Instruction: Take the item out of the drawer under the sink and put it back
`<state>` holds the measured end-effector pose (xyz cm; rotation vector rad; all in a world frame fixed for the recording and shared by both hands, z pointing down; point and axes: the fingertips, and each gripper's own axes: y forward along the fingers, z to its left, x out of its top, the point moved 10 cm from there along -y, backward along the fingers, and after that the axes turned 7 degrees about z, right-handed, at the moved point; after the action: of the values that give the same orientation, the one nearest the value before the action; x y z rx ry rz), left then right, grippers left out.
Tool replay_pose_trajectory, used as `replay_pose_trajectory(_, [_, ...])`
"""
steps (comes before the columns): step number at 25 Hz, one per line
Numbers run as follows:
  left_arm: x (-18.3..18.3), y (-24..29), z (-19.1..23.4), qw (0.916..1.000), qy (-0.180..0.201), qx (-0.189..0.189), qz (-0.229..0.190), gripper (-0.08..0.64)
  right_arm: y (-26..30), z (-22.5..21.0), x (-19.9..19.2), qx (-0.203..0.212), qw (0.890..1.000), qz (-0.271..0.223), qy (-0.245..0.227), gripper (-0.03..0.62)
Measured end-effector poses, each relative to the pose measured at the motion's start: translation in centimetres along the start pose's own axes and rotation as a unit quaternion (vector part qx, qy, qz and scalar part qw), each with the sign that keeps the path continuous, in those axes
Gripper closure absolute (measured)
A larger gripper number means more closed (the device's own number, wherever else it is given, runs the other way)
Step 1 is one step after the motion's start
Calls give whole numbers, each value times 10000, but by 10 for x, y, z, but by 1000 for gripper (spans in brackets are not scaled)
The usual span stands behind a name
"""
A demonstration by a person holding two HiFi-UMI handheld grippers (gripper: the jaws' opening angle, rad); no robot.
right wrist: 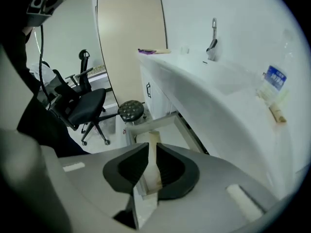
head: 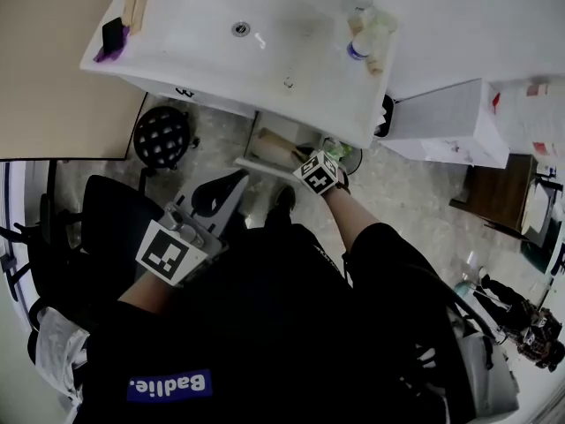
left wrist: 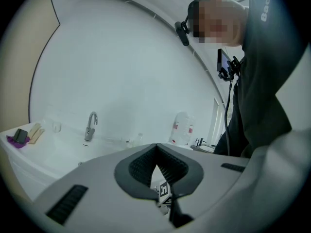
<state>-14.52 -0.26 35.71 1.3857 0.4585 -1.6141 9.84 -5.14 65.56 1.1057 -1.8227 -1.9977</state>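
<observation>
The drawer (head: 252, 162) under the white sink counter (head: 291, 25) stands pulled out. A long beige item (head: 275, 145) lies lengthwise in it. In the right gripper view, my right gripper (right wrist: 151, 144) reaches down into the drawer (right wrist: 174, 124). The beige item (right wrist: 152, 136) fills the narrow gap between its pads, so the jaws appear shut on it. Its marker cube (head: 318, 171) hides the jaws in the head view. My left gripper (head: 237, 178) hangs back from the drawer, pointing up at the wall. Its tips (left wrist: 156, 147) meet and hold nothing.
A black round stool (head: 161, 135) stands left of the drawer, and an office chair (right wrist: 82, 103) behind it. On the counter are a bottle (head: 357, 47) at the right and a purple cloth (head: 112, 47) at the left. A white box (head: 441, 122) stands right of the sink.
</observation>
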Motion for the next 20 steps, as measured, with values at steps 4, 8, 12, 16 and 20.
replay_pose_trajectory(4, [3, -2, -4, 10000, 8, -46, -72, 556, -36, 14, 5, -57, 9987, -471, 209, 549])
replay_pose_trajectory(8, [10, -3, -7, 9994, 234, -97, -217, 557, -81, 31, 15, -44, 9925, -1099, 531, 557])
replay_pose_trajectory(12, [17, 0, -10, 9986, 370, -235, -307, 557, -130, 46, 24, -18, 9828, -1667, 796, 563])
replay_pose_trajectory(16, [26, 5, -13, 9979, 420, -421, -276, 557, -179, 55, 34, -44, 9673, -2291, 1090, 572])
replay_pose_trajectory(20, [31, 12, -24, 9957, 541, -728, -203, 556, -228, 63, 43, -52, 9461, -2950, 1336, 584])
